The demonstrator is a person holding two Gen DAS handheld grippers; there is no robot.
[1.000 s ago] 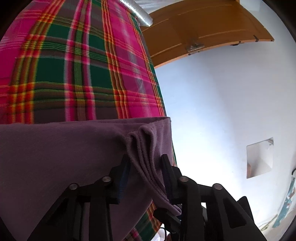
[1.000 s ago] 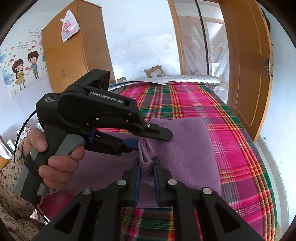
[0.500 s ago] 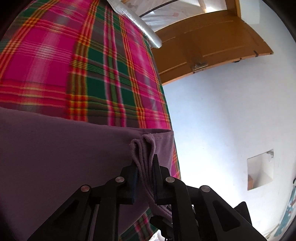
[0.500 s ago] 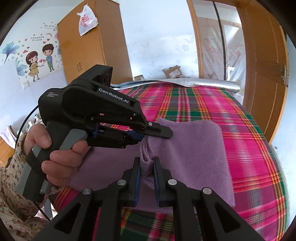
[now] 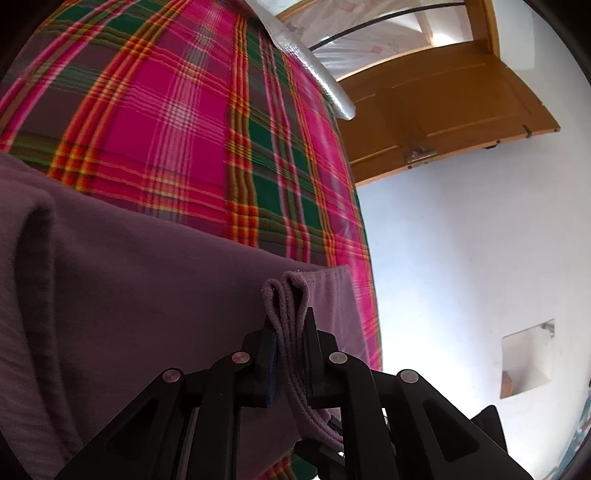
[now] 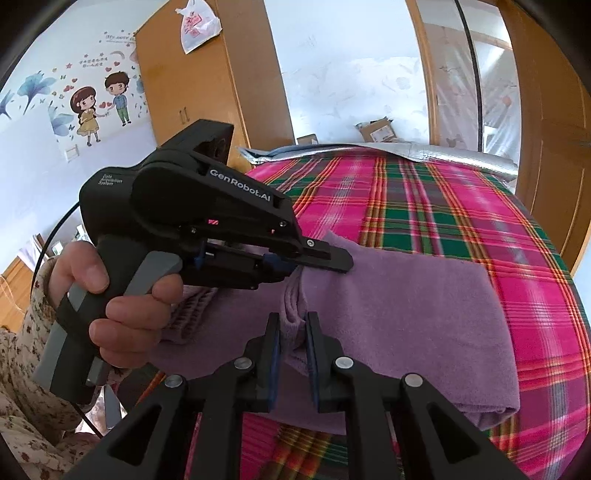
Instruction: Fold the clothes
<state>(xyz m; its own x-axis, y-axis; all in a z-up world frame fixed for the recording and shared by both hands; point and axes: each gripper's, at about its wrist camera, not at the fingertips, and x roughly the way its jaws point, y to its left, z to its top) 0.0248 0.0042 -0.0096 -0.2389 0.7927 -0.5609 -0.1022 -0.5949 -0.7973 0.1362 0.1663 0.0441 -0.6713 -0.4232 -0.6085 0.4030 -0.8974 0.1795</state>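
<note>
A purple garment (image 6: 406, 314) lies folded on the plaid bed cover (image 6: 443, 206). My right gripper (image 6: 291, 321) is shut on a bunched fold at its near edge. Just behind it my left gripper (image 6: 314, 258), held by a hand (image 6: 122, 306) in a floral sleeve, pinches the same gathered edge from the left. In the left wrist view the left gripper (image 5: 290, 321) is shut on several layered edges of the purple garment (image 5: 147, 295), which spreads left over the plaid cover (image 5: 177, 129). A strip of the garment hangs down between the fingers.
A wooden wardrobe (image 6: 207, 85) with a plastic bag (image 6: 195, 26) on top stands at the back left. A wooden door (image 6: 546, 129) is at the right. A silver mat (image 6: 406, 153) and a cardboard box (image 6: 376, 131) lie beyond the bed's far end.
The left jaws have closed from wide apart onto the bunched purple edge. Both grippers have shifted with the cloth, and more plaid cover shows beyond it.
</note>
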